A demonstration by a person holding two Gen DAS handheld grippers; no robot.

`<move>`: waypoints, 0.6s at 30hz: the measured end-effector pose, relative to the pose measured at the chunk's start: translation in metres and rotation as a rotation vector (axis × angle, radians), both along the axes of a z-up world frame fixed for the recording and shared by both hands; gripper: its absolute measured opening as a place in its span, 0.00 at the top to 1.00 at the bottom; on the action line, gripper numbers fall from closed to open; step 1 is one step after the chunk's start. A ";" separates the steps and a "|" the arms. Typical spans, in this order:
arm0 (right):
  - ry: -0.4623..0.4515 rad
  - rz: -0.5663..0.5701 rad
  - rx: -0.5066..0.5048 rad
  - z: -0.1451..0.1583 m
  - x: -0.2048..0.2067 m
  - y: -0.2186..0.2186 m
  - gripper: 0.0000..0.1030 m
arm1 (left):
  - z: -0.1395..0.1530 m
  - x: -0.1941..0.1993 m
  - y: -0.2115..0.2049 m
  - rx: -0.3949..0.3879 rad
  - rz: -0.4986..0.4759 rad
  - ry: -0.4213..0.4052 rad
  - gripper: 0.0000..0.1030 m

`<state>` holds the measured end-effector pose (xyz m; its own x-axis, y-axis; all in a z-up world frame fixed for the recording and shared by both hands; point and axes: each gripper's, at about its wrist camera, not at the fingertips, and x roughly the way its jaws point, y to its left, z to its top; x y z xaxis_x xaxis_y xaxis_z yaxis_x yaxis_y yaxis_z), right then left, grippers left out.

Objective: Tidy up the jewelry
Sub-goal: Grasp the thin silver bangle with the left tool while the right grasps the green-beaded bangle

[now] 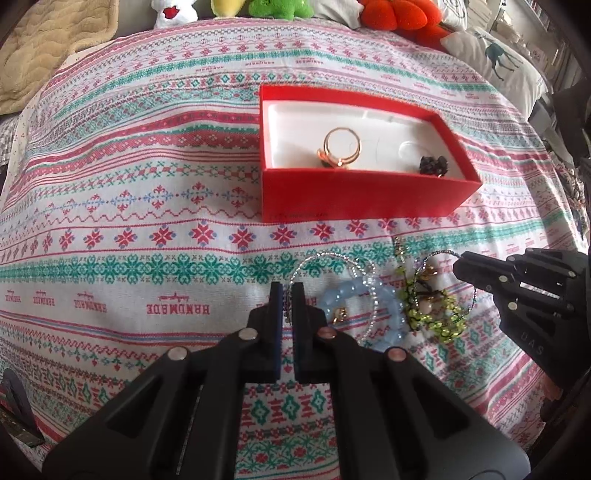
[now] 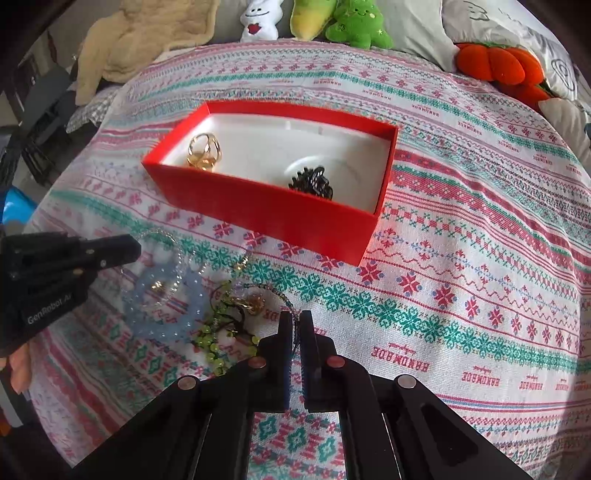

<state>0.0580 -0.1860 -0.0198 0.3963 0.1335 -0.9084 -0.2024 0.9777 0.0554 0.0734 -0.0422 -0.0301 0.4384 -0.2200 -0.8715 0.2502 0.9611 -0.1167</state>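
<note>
A red box (image 1: 369, 195) with a white insert holds a gold ring (image 1: 341, 147) and a small dark piece (image 1: 434, 165). In front of it on the cloth lies a heap of bracelets: a pale blue beaded one (image 1: 391, 314), a green beaded one (image 1: 436, 326), a thin silver beaded loop (image 1: 321, 255) and a thin dark beaded strand (image 1: 439, 252). My left gripper (image 1: 287, 291) is shut on the silver loop. My right gripper (image 2: 295, 319) is shut on the dark strand (image 2: 280, 295). Each gripper shows in the other's view, the right gripper (image 1: 460, 264) and the left gripper (image 2: 135, 247).
The patterned bedspread (image 1: 147, 221) covers the whole surface. Plush toys (image 2: 354, 26) and an orange one (image 2: 491, 62) line the far edge, with a beige blanket (image 2: 147, 40) at the far left and a pillow (image 1: 495, 62) at the far right.
</note>
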 end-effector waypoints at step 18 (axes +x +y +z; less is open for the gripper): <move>-0.124 -0.003 0.129 0.067 -0.020 -0.011 0.97 | 0.042 -0.019 0.018 -0.167 0.003 -0.033 0.95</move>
<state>0.0381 -0.1972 0.0473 0.5045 0.2441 -0.8282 -0.2124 0.9648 0.1550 0.0545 -0.0237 0.0121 0.4672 -0.3590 -0.8080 0.2534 0.9299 -0.2667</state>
